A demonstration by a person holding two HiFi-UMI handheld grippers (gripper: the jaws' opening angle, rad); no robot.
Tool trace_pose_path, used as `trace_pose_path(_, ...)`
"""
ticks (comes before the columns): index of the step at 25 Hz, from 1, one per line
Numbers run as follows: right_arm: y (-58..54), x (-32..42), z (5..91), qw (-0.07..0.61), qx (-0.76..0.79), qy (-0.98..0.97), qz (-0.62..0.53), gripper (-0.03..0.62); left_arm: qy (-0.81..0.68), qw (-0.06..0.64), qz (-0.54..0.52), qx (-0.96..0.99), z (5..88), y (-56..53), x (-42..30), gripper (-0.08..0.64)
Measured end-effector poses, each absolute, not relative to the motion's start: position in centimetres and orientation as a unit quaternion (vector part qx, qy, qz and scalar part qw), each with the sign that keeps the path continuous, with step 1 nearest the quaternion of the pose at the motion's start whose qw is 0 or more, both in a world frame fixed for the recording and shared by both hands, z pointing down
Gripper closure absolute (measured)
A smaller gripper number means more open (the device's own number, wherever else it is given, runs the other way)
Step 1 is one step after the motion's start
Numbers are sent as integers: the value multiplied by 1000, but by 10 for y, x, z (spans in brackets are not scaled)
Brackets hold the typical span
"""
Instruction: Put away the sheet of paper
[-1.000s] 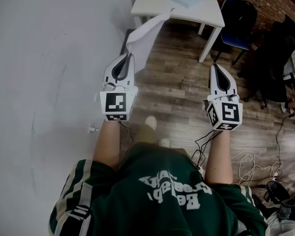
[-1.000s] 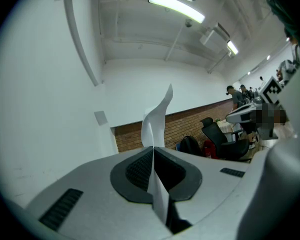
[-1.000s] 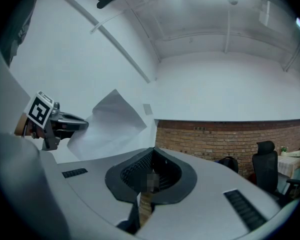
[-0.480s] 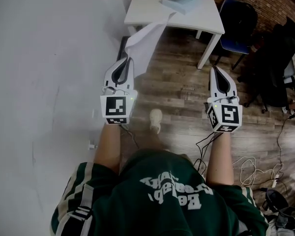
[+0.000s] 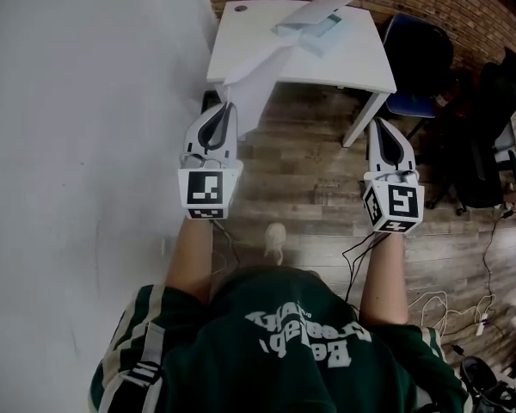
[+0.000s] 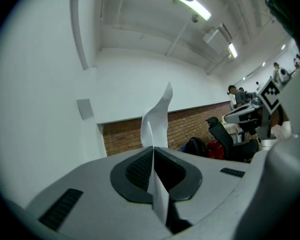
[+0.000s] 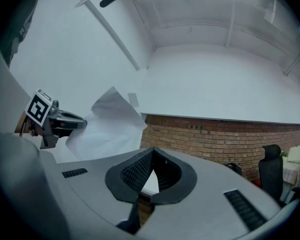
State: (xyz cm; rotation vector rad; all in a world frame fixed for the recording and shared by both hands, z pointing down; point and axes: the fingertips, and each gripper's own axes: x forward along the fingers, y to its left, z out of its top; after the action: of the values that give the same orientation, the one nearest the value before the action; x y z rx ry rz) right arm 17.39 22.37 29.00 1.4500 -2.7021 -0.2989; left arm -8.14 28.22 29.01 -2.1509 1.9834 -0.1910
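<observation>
the sheet of paper (image 5: 251,95) is pinched in the closed fingers of the left gripper (image 5: 230,105), held in the air near the counter (image 5: 241,37), while the right gripper (image 5: 378,121) has its fingers closed on nothing, so it is not yet put away.

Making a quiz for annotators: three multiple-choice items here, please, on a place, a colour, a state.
1. The blue chair stands: A left of the white table; B right of it; C on it.
2. The sheet of paper is: A yellow; B white; C pink.
3. The right tool is: A open; B shut on the sheet; C shut, empty.
Answers: B, it stands by the table's right legs; B, white in every view; C, its jaws meet on nothing, and the left tool holds the sheet.
</observation>
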Motion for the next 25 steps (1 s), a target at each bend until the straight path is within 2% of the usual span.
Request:
trace_pose_path(8, 148, 137, 286, 34, 489, -866, -95, 598, 662, 100, -60, -741, 286, 197, -125, 557)
trace_pose_path(25, -3, 103, 302, 47, 485, -868, -94, 598, 659, 98, -55, -743, 297, 49, -160, 557)
